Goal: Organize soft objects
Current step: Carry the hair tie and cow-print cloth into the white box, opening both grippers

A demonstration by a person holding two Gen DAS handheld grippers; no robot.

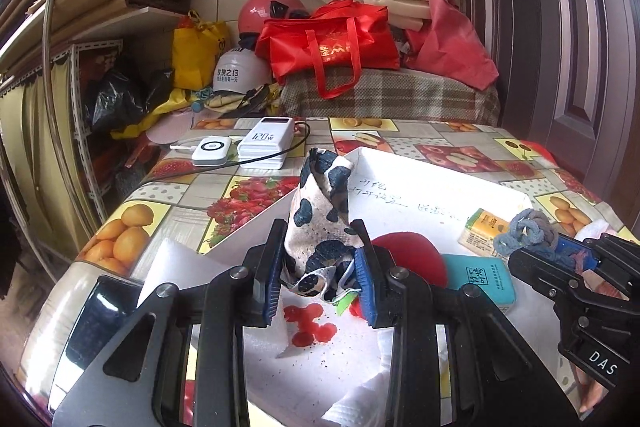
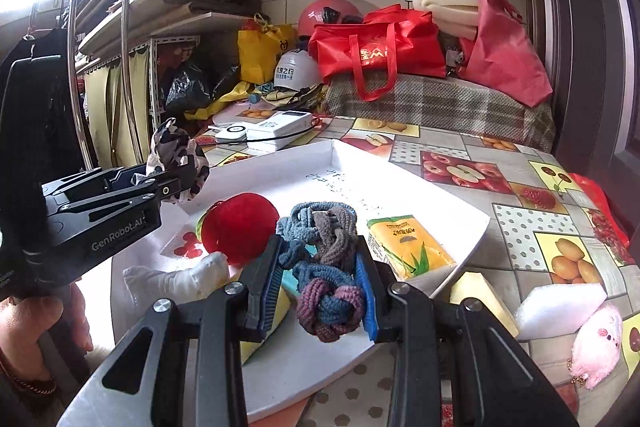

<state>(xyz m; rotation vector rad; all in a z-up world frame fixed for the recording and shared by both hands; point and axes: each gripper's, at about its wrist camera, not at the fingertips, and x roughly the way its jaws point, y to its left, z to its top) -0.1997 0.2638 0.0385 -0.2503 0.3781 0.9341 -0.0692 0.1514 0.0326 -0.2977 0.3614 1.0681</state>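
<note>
The left gripper is clamping a cow-print cloth between its blue pads, the cloth standing up in a crumpled cone above the near left part of the white tray. The right gripper is pinching a bundle of knitted hair ties, grey, blue and purple, which is hanging between its fingers over the tray's near edge. Inside the tray a red plush ball is lying toward the left side, a yellow tissue pack is sitting near the right edge, and a teal pack is resting at the near side. On the fruit-print table, a white foam block and a pink plush toy are lying by the near right corner, just beside each other. Two white power banks are sitting at the far left edge.
</note>
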